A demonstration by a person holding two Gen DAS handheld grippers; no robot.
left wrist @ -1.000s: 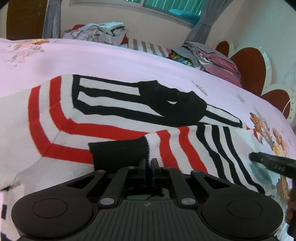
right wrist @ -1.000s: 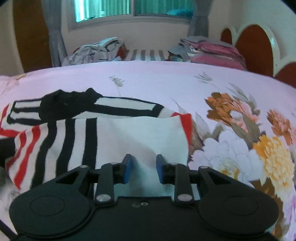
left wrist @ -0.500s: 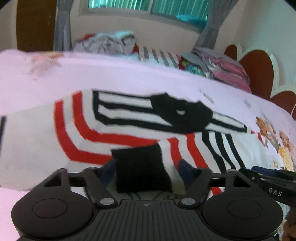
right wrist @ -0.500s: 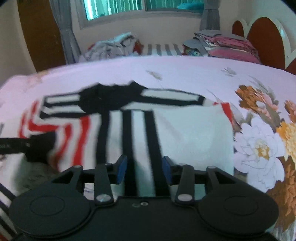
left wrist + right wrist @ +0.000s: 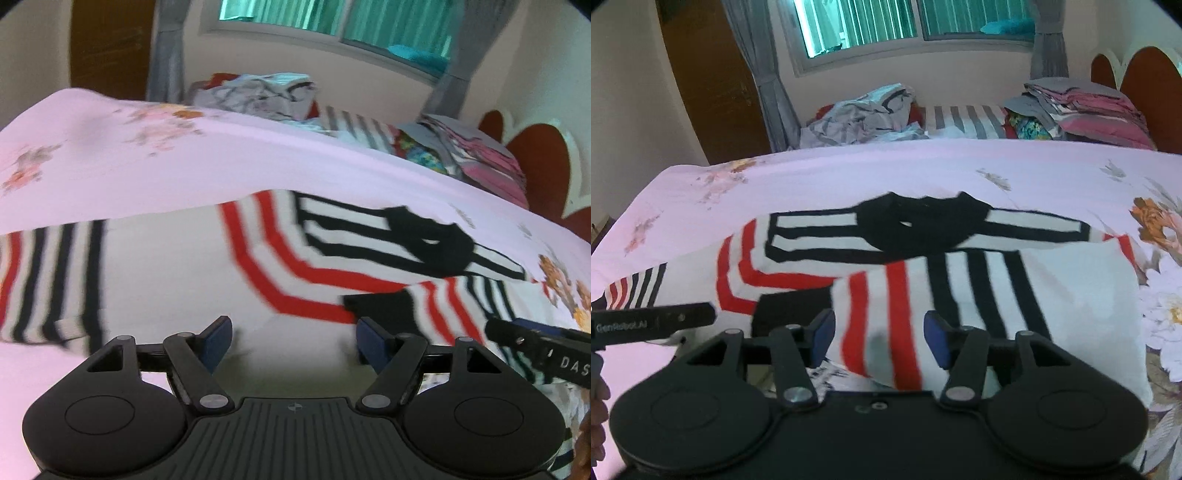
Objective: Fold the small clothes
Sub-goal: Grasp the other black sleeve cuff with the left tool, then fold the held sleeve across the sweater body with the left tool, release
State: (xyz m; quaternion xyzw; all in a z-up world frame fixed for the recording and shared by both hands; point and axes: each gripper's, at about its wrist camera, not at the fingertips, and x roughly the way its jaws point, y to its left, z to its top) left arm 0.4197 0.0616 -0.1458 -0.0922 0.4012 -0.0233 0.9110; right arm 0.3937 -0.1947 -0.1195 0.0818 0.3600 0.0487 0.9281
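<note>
Both wrist cameras sit low over the bed (image 5: 184, 166), close behind each claw, facing the window (image 5: 916, 18); both share the striped sweater (image 5: 280, 254) (image 5: 960, 280).

- The left gripper (image 5: 293, 341) is holding its jaws wide apart, with nothing between the blue pads.
- The right gripper (image 5: 879, 338) is also standing open, and its fingers are pointing forward, low and level.
</note>
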